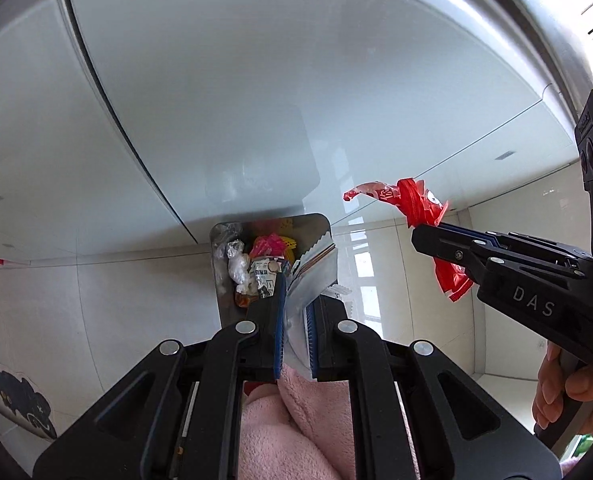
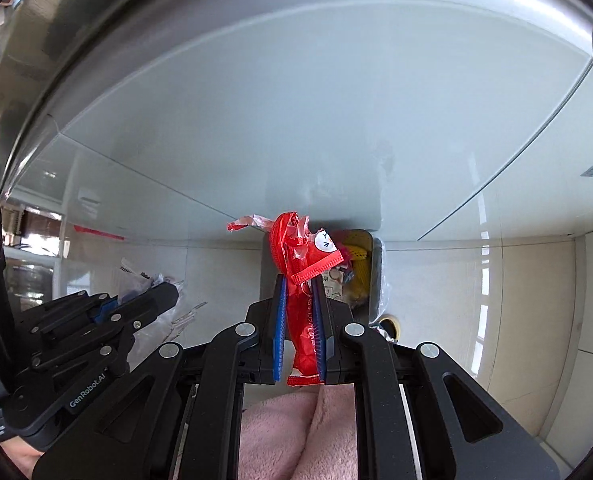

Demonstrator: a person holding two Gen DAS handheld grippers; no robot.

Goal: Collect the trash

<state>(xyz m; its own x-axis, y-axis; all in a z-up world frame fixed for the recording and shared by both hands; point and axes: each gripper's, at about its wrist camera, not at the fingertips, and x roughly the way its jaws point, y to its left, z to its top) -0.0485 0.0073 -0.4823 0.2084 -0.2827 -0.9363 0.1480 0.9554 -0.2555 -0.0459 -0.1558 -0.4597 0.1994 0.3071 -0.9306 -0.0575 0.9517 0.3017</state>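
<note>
The pale cabinet front (image 1: 216,100) fills the background above the tiled floor (image 1: 96,300). Below it stands the open trash bin (image 1: 320,224), already holding wrappers. The left gripper (image 1: 296,312) is clamped on a silver foil packet (image 1: 316,276) directly above the bin opening. The right gripper (image 2: 300,320) is clamped on a red wrapper (image 2: 300,264), also over the bin. Step in hand: depositing. Next move: lower slightly, then release both items inside the rim.
</note>
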